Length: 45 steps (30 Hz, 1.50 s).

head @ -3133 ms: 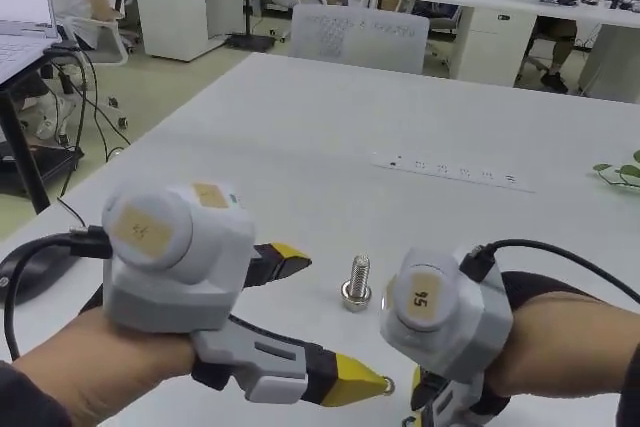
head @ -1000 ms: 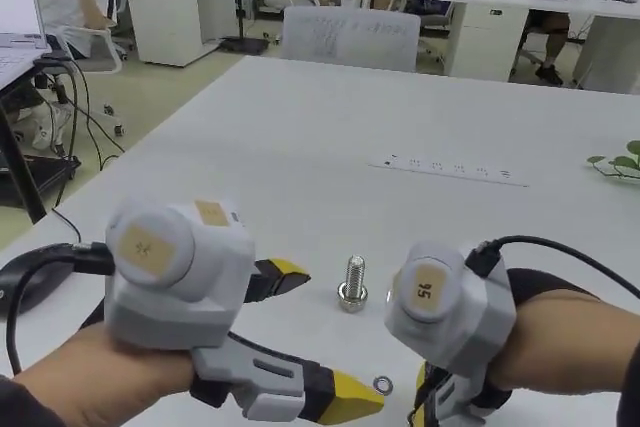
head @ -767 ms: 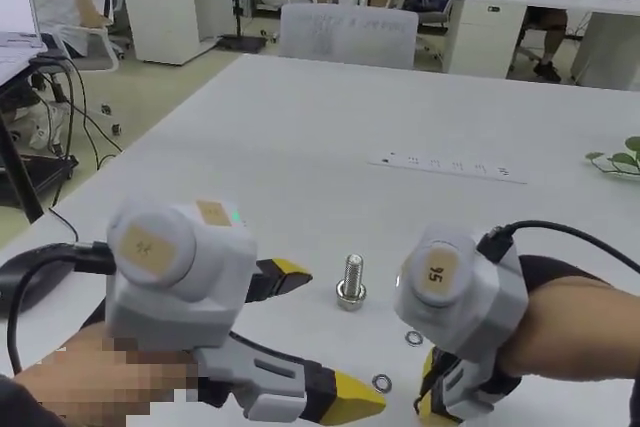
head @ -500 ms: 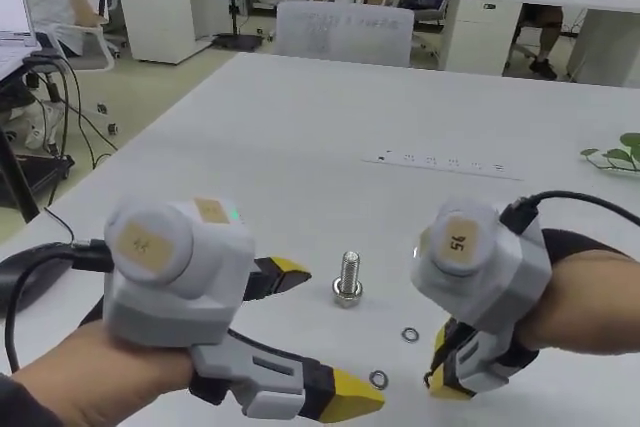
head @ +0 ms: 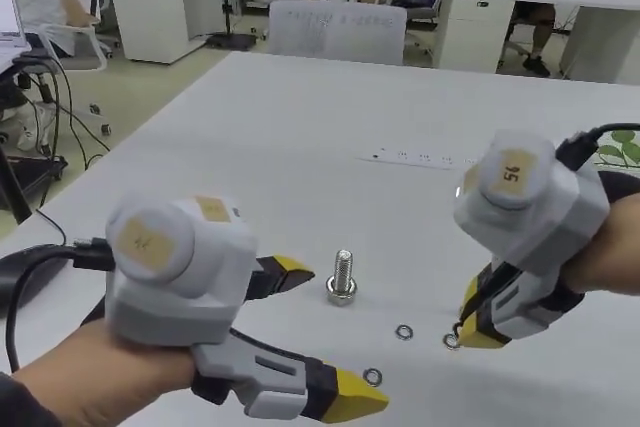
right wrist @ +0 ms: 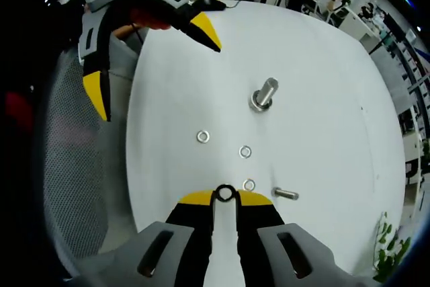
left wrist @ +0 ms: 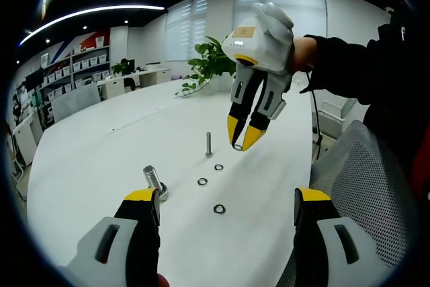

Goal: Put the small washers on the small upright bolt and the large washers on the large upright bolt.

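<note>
R gripper (right wrist: 226, 199) pinches thin round metal washer (right wrist: 226, 187).

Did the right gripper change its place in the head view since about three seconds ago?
Yes. The right gripper has gone up and to the right, away from the large bolt, with a washer between its fingers.

On the counter (head: 300, 127) the large bolt (head: 341, 278) stands left of the small bolt (left wrist: 209, 144), with three washers (head: 404, 331) lying between and before them. A fourth washer (right wrist: 225, 193) sits between the tips of the right hand-held gripper (right wrist: 225, 197).
</note>
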### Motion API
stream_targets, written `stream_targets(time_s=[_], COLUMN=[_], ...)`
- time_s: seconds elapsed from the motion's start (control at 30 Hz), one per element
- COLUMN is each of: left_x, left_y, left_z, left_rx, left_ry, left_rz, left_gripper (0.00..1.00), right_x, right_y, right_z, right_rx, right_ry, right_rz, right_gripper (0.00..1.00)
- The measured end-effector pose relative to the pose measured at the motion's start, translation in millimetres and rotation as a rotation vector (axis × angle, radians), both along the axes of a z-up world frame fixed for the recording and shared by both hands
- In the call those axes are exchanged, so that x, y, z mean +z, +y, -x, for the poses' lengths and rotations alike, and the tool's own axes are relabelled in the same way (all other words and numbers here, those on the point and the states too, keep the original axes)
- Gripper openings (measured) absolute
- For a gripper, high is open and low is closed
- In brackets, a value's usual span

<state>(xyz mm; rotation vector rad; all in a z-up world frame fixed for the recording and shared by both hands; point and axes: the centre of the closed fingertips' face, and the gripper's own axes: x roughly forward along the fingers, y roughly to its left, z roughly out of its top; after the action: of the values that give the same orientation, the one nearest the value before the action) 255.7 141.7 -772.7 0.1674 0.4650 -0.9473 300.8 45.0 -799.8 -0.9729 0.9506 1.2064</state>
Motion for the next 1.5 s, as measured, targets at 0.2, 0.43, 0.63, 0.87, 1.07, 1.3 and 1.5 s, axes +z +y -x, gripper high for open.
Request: stream_targets(time_s=[0.2, 0.43, 0.63, 0.87, 1.07, 1.3, 1.5], left_x=[0.2, 2.8, 5.1, 7.1, 8.2, 7.6, 4.5], left_y=[-2.5, -6.0, -7.2, -9.7, -12.9, -16.8, -19.8], left_z=[0.0, -2.9, -5.4, -9.3, -15.3, -20.8, -25.9], left_rx=[-0.009, -0.017, -0.019, -0.028, -0.038, -0.047, -0.055], left_ry=[0.001, -0.005, -0.009, -0.01, -0.013, -0.009, -0.002], left_rz=[-0.004, -0.003, -0.004, -0.005, -0.007, -0.003, -0.004], left_gripper=[0.82, 0.82, 0.82, 0.82, 0.82, 0.82, 0.82], right_x=[9.8, 21.2, 23.6, 24.8, 27.0, 26.5, 24.3], right_y=[-9.9, -20.1, -24.9, -27.0, -27.4, -28.5, -28.8], right_z=[-14.5, -31.7, -41.4, -55.6, -63.1, -69.7, -76.0], right_rx=[-0.016, -0.035, -0.042, -0.051, -0.05, -0.049, -0.042], right_ry=[-0.029, -0.061, -0.074, -0.086, -0.092, -0.091, -0.084], right_rz=[0.006, 0.01, 0.015, 0.015, 0.014, 0.013, 0.019], right_gripper=[0.12, 0.12, 0.12, 0.12, 0.12, 0.12, 0.12])
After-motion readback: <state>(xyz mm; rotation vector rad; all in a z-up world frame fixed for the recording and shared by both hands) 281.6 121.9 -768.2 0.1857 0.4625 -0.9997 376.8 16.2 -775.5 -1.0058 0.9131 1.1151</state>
